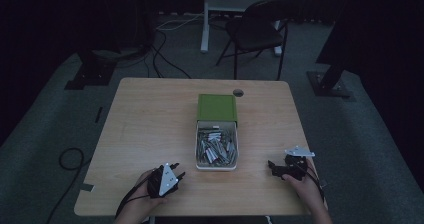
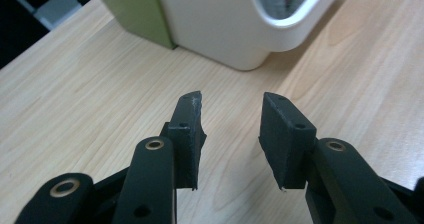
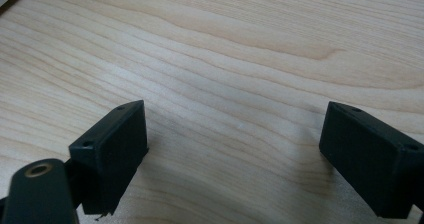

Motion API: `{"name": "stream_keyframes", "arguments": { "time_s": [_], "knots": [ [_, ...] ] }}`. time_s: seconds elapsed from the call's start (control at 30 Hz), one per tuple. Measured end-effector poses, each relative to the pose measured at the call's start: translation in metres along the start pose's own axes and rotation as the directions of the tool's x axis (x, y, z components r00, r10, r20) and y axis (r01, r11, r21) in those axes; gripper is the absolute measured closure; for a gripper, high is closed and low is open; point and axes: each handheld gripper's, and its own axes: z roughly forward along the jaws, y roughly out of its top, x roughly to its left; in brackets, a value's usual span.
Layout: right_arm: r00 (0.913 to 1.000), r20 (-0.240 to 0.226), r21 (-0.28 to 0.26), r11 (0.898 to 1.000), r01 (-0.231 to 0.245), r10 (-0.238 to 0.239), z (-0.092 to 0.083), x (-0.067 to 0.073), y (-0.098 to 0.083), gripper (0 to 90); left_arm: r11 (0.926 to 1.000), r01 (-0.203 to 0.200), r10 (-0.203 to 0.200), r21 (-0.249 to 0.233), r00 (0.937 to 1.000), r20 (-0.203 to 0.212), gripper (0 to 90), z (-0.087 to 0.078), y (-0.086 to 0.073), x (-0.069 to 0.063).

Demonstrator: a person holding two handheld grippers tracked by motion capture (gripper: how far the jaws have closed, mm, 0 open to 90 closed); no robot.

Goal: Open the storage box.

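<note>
We hover our left gripper (image 1: 176,175), jaws narrowly parted and empty, just beside the near left corner of the white tray (image 1: 199,151) of small metal pieces (image 1: 216,146). Our right gripper (image 1: 274,167) waits right of the tray, wide open. Best approach: come over the rim, not against it.

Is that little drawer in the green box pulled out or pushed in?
Pulled out. The white drawer sticks out of the green box toward the person, its small silvery contents showing.

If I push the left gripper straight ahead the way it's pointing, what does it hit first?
Probably the white tray's rounded near corner: it lies just beyond the open left gripper, with bare table between. The depth is unclear.
</note>
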Motion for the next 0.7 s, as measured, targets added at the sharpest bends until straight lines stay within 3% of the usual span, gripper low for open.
{"name": "stream_keyframes", "arguments": {
  "time_s": [0.37, 0.7],
  "knots": [
    [1.0000, 0.000, 0.000, 1.000, 0.000, 0.000, 0.000, 0.000, 0.000, 11.5, 0.9934, 0.114, -0.114, 0.006, 0.9929, -0.033, 60.6, -0.004, -0.018, 0.023],
    [1.0000, 0.000, 0.000, 1.000, 0.000, 0.000, 0.000, 0.000, 0.000, 11.5, 0.9726, 0.233, -0.232, 0.006, 0.9703, -0.070, 57.2, -0.009, -0.038, 0.045]
  ]
}}
